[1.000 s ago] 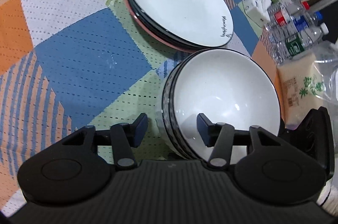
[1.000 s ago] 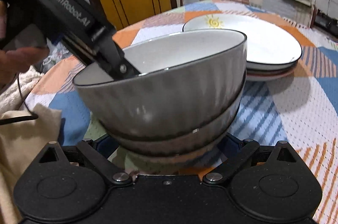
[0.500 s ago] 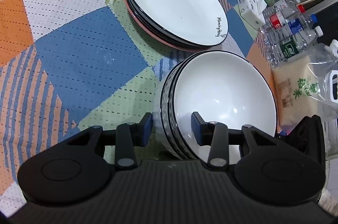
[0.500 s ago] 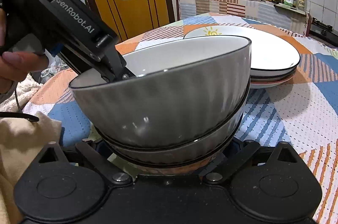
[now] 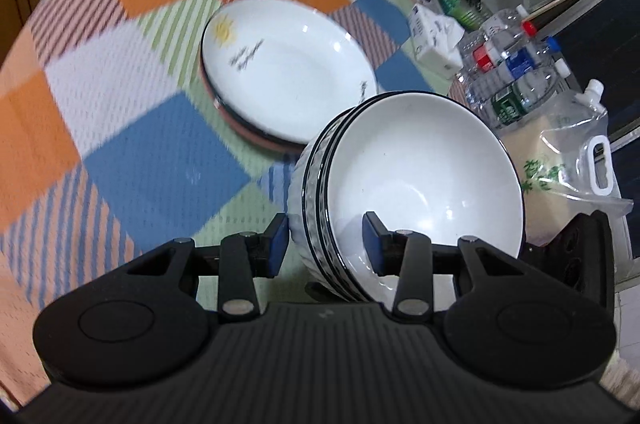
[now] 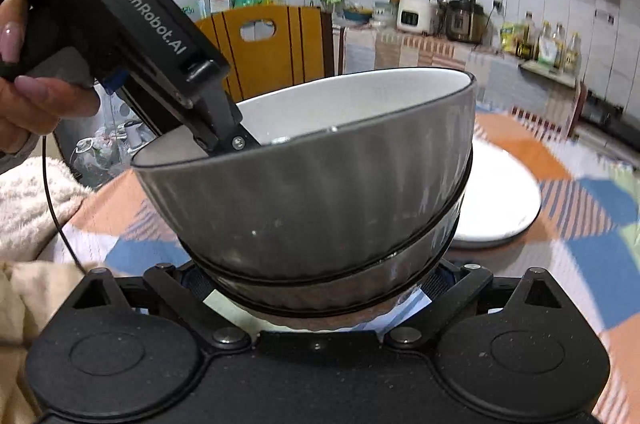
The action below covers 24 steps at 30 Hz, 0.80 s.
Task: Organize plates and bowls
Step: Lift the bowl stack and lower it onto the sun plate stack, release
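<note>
Gripping the bowl stack (image 5: 404,184) by its rim, the left gripper (image 5: 324,244) pinches it beside the plate stack (image 5: 280,80); right gripper (image 6: 316,288) cradles its base, closure unclear; stacking looks done, final placement remains.

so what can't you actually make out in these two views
- Black script on the top white sun-print plate: motion-blurred in the left wrist view.
- Right gripper fingertips: hidden under the stacked grey ribbed bowls in the right wrist view, so the grip is unclear.
- Left gripper: whether its pads touch the bowl rim is unclear.
- Bowl count: the lowest rims overlap.
</note>
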Tool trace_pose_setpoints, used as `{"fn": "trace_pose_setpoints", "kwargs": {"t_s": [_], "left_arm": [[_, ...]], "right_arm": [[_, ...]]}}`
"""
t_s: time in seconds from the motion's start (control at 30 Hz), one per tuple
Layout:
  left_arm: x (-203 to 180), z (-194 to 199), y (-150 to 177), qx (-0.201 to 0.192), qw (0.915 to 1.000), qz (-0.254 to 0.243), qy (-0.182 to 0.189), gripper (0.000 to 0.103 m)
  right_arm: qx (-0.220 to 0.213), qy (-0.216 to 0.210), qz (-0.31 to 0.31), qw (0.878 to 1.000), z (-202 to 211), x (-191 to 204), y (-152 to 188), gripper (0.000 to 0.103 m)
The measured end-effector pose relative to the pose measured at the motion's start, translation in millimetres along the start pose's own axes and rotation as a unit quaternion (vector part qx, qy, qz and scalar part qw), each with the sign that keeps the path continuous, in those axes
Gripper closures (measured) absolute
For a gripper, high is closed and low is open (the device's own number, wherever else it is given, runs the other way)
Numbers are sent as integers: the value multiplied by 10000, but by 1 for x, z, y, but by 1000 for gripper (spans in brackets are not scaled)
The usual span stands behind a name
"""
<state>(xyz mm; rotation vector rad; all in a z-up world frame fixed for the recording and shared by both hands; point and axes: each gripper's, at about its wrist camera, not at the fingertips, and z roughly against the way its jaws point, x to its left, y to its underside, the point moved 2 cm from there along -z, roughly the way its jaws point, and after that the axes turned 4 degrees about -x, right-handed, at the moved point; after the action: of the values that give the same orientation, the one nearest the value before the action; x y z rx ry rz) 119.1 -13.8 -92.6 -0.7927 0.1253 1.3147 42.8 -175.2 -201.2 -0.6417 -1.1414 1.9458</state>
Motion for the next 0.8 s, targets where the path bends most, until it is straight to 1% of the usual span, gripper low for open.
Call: {"fn": "trace_pose_setpoints", "kwargs": {"t_s": [0.13, 0.27, 0.33, 0.43, 0.53, 0.67, 0.8], "left_arm": [[-5, 6, -26, -48, 10000, 12, -5, 65], [-4, 0, -55, -30, 10000, 78, -50, 64], [-5, -6, -70, 15, 9999, -122, -111, 64], [-1, -16, -93, 56, 9998, -182, -113, 64], [4, -29, -112, 4, 9998, -191, -115, 64], [10, -49, -131, -11, 9996, -238, -166, 64], [17, -73, -140, 153, 9991, -260, -314, 63]], "right_arm": [[-53, 68, 74, 9999, -2, -11, -20, 3], [-26, 106, 33, 9999, -12, -24, -41, 3], [39, 109, 179, 9998, -21, -32, -50, 3], [92, 56, 249, 9996, -37, -47, -59, 3], [78, -28, 119, 9999, -52, -67, -67, 3], [129, 75, -76, 9999, -71, -83, -71, 3], [282, 165, -256, 9991, -90, -95, -67, 3]]}}
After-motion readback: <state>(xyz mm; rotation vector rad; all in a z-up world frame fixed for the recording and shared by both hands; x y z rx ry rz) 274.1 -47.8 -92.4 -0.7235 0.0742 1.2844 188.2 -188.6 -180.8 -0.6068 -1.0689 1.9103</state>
